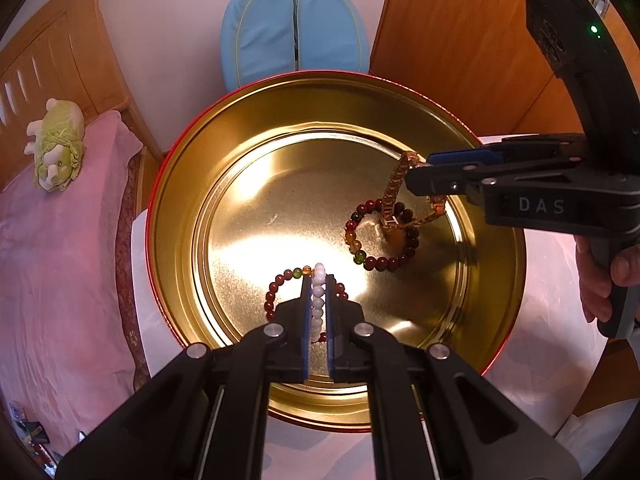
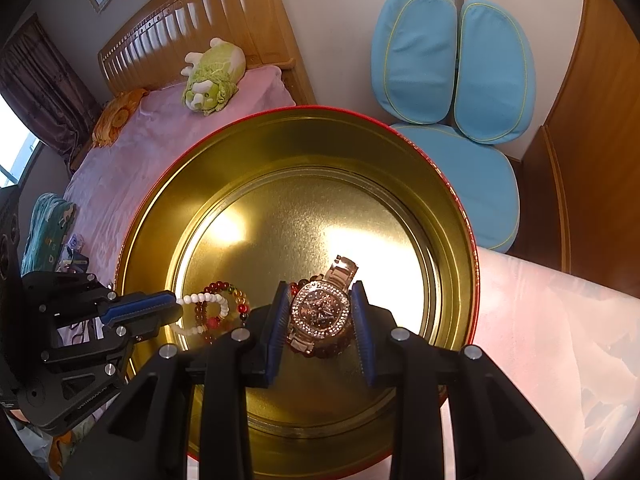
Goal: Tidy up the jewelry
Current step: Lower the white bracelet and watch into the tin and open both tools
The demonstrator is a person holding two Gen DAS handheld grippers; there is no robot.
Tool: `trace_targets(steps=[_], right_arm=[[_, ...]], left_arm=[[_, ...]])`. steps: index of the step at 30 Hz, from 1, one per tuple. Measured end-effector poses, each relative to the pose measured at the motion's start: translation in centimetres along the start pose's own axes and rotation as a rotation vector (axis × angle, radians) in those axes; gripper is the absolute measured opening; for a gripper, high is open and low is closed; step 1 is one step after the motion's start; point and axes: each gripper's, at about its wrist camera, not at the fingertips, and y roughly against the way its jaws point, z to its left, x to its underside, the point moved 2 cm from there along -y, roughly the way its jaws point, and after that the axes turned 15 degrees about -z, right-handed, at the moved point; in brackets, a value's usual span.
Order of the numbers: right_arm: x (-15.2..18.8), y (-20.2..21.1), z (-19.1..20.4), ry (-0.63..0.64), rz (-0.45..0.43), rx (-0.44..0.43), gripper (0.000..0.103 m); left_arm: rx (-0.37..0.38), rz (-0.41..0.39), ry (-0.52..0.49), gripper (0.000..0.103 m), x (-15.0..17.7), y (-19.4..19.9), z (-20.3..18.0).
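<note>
Left gripper (image 1: pixel 319 280): jaws nearly closed, clamped on a white bead bracelet (image 1: pixel 318 300) that stands on edge between the blue pads. The bracelet's low end is close over the floor of the gold tin (image 1: pixel 248 184); contact there cannot be told. A dark red bead bracelet (image 1: pixel 276 292) lies on the tin floor directly beneath, showing on either side of the jaws.

Right gripper (image 2: pixel 322 312): jaws part-open, closed on the case of a rhinestone watch (image 2: pixel 320 312), face toward the wrist camera. The band hangs in a loop from the jaws to a second red-and-amber bead bracelet (image 1: pixel 380 236) on the tin floor, right side.

Both grippers sit inside the tin's rim, apart from one another. The tin stands on a pale cloth-covered surface (image 2: pixel 540 320). Beyond: blue chair (image 2: pixel 452 80), pink bed (image 1: pixel 60 220), cabbage plush toy (image 1: pixel 56 148).
</note>
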Motion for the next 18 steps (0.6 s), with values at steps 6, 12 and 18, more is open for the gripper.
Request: trace_targets(steps=[6, 12, 18], right_arm=[[0.2, -0.2, 0.0, 0.001, 0.005, -0.001, 0.032], [0.5, -0.5, 0.3, 0.014, 0.019, -0.005, 0.032], [-0.2, 0.6, 0.8, 0.044, -0.038, 0.002, 0.066]], left_arm=[[-0.002, 0.006, 0.001, 0.006, 0.1, -0.1, 0.0], [-0.008, 0.009, -0.001, 0.006, 0.2, -0.1, -0.1], [-0.105, -0.044, -0.098, 0.082, -0.4, 0.9, -1.2]])
